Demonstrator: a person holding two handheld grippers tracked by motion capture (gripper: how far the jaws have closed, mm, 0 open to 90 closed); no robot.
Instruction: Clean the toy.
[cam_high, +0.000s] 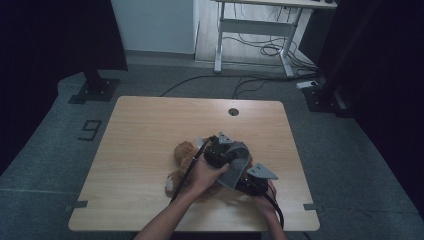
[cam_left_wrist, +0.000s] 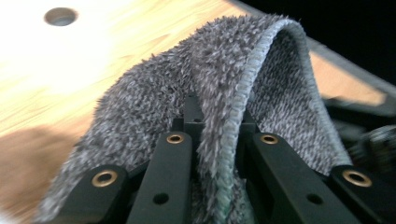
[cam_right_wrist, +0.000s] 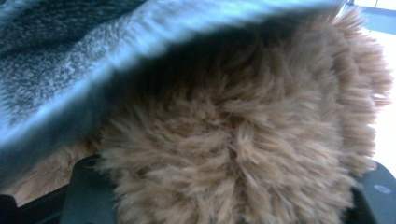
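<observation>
A brown plush toy lies near the middle of the wooden table. A grey fuzzy cloth hangs over its right side. My left gripper sits above the toy, and in the left gripper view it is shut on the hemmed edge of the cloth, which drapes over both jaws. My right gripper is low at the toy's right. In the right gripper view it is shut on the toy's brown fur, which bulges over both jaws, with the cloth overhead.
A round cable hole is at the table's far edge. Beyond the table stand a white desk frame with loose cables on the floor and two dark stand bases. Both forearms come in at the front edge.
</observation>
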